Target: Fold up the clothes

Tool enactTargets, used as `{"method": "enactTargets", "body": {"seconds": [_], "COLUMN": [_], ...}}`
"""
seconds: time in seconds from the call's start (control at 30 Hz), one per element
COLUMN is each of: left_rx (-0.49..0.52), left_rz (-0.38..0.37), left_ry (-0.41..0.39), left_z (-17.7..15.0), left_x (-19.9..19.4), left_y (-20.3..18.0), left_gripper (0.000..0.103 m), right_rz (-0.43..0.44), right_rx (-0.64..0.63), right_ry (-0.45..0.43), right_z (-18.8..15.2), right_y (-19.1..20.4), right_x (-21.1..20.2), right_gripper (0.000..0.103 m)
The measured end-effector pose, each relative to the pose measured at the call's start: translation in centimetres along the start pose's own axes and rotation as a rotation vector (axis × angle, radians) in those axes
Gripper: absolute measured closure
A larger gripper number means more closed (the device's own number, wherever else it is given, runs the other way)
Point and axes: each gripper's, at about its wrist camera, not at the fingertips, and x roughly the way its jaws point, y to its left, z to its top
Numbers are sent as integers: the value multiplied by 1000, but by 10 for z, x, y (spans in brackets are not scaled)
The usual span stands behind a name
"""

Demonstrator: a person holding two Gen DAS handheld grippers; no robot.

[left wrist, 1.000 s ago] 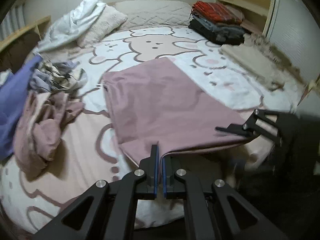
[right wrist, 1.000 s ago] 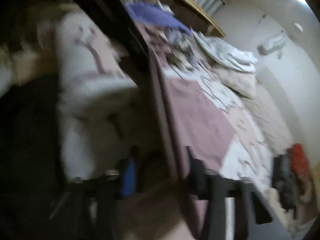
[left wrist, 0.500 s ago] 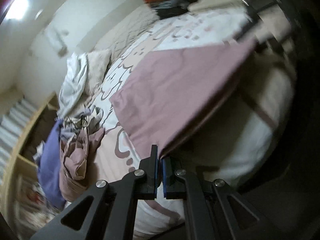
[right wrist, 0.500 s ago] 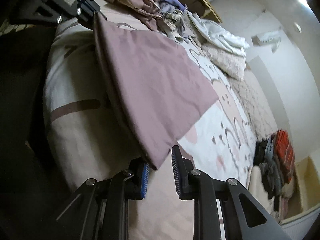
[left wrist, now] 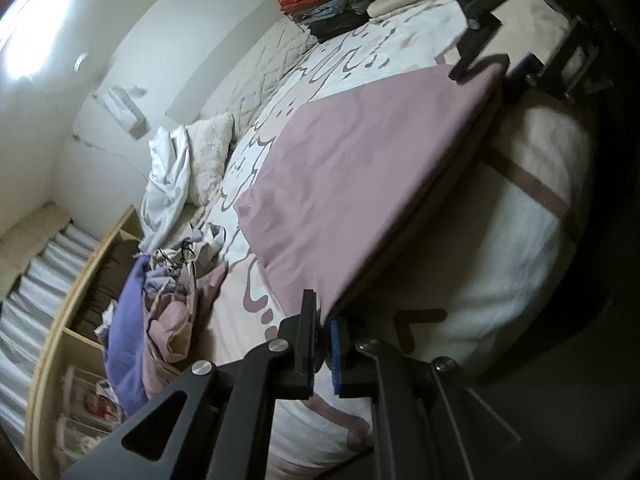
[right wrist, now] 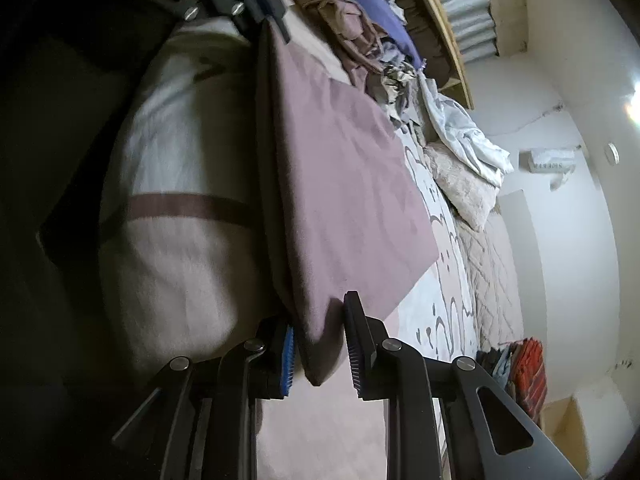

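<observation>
A mauve cloth point(left wrist: 360, 180) point(right wrist: 340, 180) lies folded flat near the edge of the bed, its near edge stretched between my two grippers. My left gripper point(left wrist: 322, 328) is shut on one near corner; the right wrist view shows it far off at the top point(right wrist: 268, 12). My right gripper point(right wrist: 320, 344) is open, and the cloth's other near corner hangs between its blue pads without being pinched. In the left wrist view the right gripper point(left wrist: 492, 72) sits at that far corner.
The bed's cartoon-print cover point(left wrist: 520, 260) drops away below the cloth. A heap of unfolded clothes point(left wrist: 160, 300) point(right wrist: 360, 20) lies beside a wooden shelf point(left wrist: 80, 280). A folded stack point(left wrist: 332, 0) point(right wrist: 520, 368), a pillow point(left wrist: 208, 152) and a crumpled white sheet point(left wrist: 168, 180) lie further back.
Both cameras have tilted sideways. My right gripper has moved in so the cloth's corner now lies between its open fingers. My left gripper has kept its hold.
</observation>
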Motion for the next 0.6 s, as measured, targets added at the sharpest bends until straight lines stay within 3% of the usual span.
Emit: {"method": "enactTargets", "body": {"seconds": [0.13, 0.27, 0.5, 0.6], "left_rx": [48, 80, 92, 117], "left_rz": [21, 47, 95, 104], "left_ry": [3, 0, 12, 16], "left_z": [-3, -5, -4, -1], "left_x": [4, 7, 9, 8], "left_y": [-9, -15, -12, -11], "left_gripper": [95, 94, 74, 73], "right_rz": [-6, 10, -13, 0], "right_rx": [-60, -42, -15, 7], "right_ry": [-17, -23, 21, 16], "right_z": [-3, -4, 3, 4], "right_y": [12, 10, 11, 3], "right_x": [6, 6, 7, 4], "right_gripper": [81, 81, 81, 86]}}
